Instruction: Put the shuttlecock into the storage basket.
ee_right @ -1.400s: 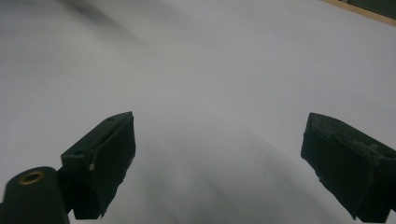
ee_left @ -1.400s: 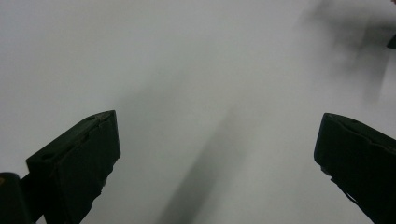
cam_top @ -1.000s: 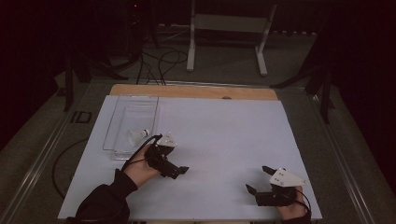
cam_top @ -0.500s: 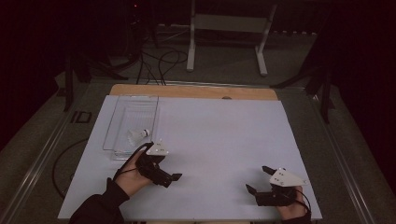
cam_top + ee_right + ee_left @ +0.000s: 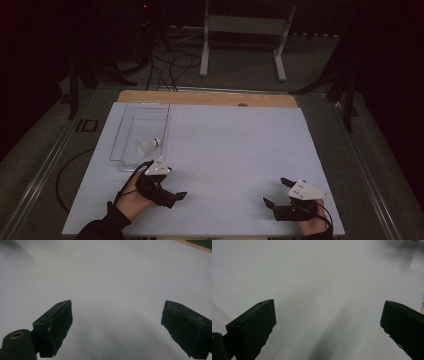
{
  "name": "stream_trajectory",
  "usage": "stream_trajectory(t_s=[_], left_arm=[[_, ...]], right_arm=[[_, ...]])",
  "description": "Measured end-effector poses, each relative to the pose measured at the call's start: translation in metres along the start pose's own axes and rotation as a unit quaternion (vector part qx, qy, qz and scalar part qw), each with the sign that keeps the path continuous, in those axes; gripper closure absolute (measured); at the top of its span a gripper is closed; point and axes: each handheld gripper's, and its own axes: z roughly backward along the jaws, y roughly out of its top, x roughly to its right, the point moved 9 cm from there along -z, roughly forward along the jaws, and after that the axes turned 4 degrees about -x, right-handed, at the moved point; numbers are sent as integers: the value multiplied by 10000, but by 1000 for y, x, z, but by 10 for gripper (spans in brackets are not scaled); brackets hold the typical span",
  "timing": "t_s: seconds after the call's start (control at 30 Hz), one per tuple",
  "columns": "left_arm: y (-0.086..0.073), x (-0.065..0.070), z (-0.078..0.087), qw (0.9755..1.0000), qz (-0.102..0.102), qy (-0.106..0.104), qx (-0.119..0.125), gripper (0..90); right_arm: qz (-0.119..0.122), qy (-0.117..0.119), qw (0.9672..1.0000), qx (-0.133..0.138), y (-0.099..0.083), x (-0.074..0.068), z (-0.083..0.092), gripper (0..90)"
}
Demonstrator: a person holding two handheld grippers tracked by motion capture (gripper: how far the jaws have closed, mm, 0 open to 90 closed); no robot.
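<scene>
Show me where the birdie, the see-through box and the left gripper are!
shuttlecock [image 5: 148,145], high view, on its white feather skirt.
clear tray [image 5: 121,131], high view, on its left wall.
left gripper [image 5: 176,197], high view, between its open jaw tips.

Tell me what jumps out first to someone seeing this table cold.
A white shuttlecock lies inside a clear plastic tray at the table's far left, bright against the dark room. Near the front edge of the white table, the left tool sits just below the tray, its jaws open and empty. The right tool rests at the front right, also open with nothing between its jaws.
</scene>
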Motion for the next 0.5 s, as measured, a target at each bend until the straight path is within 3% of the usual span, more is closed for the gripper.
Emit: stream_trajectory(t_s=[0.13, 0.5], left_arm=[[-8, 0, 1, 10000, 51, -37, 33, 9], [-22, -10, 7, 9994, 302, 107, 134, 9]], right_arm=[[2, 12, 10000, 5, 0, 0, -1, 101], [18, -10, 10000, -6, 0, 0, 0, 102]])
